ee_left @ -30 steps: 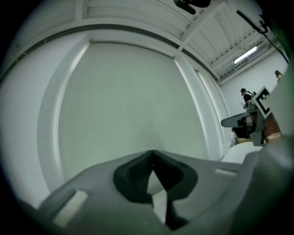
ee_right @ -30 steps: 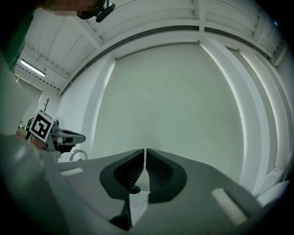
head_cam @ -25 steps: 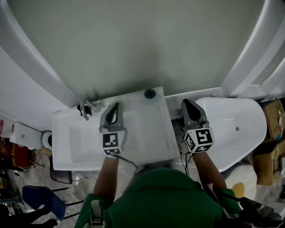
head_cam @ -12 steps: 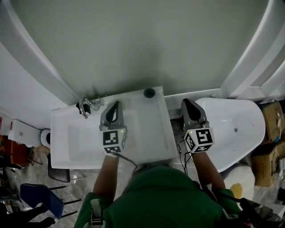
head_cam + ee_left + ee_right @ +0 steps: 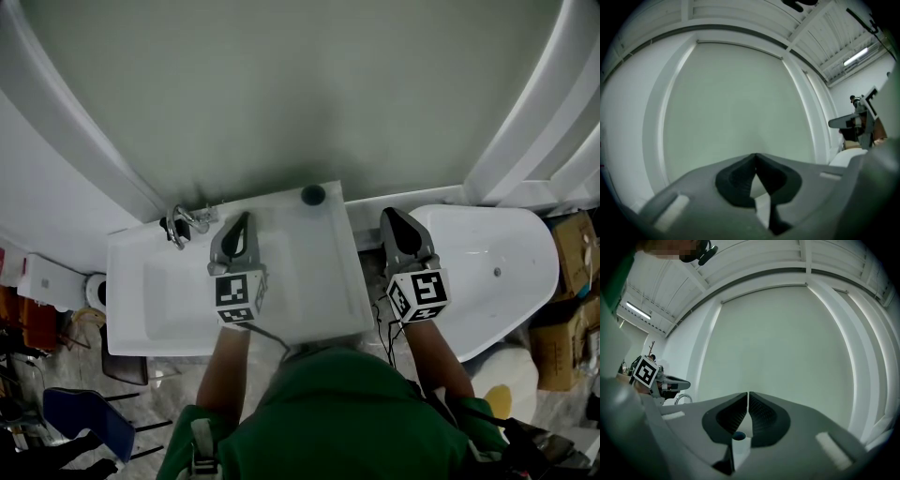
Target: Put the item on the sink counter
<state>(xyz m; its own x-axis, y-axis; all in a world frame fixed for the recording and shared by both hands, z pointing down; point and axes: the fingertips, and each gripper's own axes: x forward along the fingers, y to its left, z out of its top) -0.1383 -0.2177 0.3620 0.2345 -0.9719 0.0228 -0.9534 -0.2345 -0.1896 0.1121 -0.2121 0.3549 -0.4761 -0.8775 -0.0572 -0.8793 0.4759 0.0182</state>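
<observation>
A small dark round item point(image 5: 313, 195) sits at the back right corner of the white sink counter point(image 5: 319, 281); it also shows low between the jaws in the right gripper view point(image 5: 738, 435). My left gripper point(image 5: 246, 218) hovers over the counter beside the basin, shut and empty, with its tips meeting point(image 5: 755, 154). My right gripper point(image 5: 388, 215) is held over the gap between the counter and the bathtub. It is shut too, with nothing in it point(image 5: 748, 393). Both point level at the pale wall.
A chrome faucet point(image 5: 187, 223) stands at the counter's back left. A white bathtub point(image 5: 506, 272) lies to the right. Cardboard boxes point(image 5: 572, 309) are at the far right, and a blue chair point(image 5: 84, 417) and clutter are on the floor at the lower left.
</observation>
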